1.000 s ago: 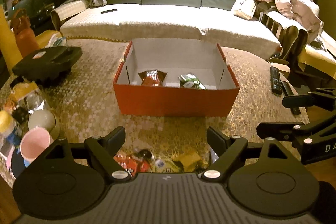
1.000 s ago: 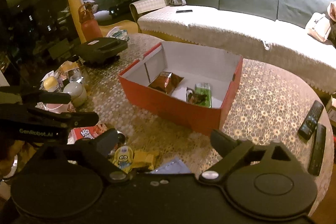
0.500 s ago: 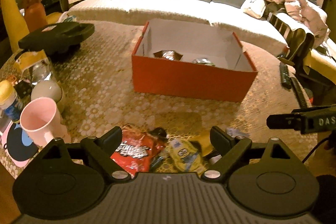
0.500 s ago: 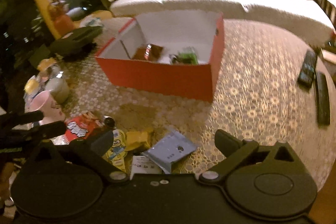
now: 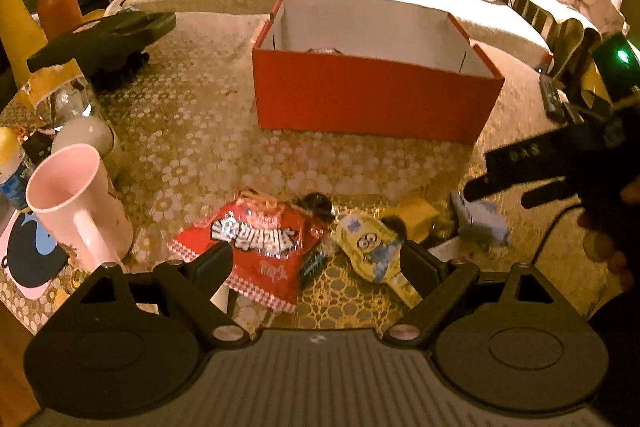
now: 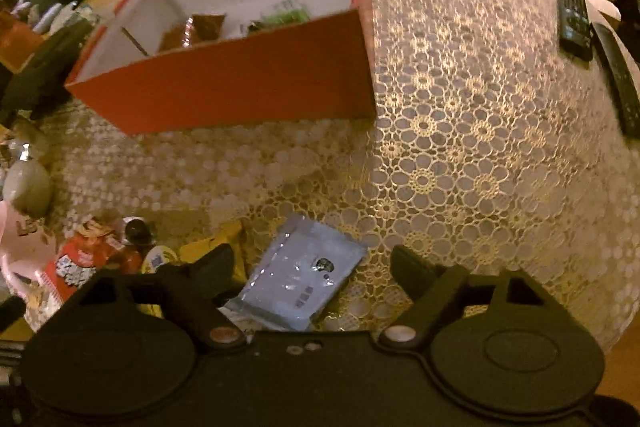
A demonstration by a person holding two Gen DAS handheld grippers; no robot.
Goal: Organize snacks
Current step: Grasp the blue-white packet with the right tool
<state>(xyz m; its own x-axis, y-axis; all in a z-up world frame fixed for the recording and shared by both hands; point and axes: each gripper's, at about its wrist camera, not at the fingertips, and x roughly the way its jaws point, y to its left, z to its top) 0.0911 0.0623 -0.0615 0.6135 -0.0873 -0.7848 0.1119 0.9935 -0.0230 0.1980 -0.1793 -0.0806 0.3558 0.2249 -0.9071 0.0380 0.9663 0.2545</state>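
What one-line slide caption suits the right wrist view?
Open right gripper poised over a pale blue packet on the lace-covered table, red box beyond.

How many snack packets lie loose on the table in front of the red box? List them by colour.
Red: 1, the red packet
Yellow: 2, the Minion packet and the plain yellow packet
Pale blue: 1, the pale blue packet
Total: 4
The small dark items are too unclear to count.

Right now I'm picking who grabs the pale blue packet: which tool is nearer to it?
Right. The right tool hangs directly over the pale blue packet, open jaws straddling it. The left tool sits over the red snack bag, with the packet off to its right.
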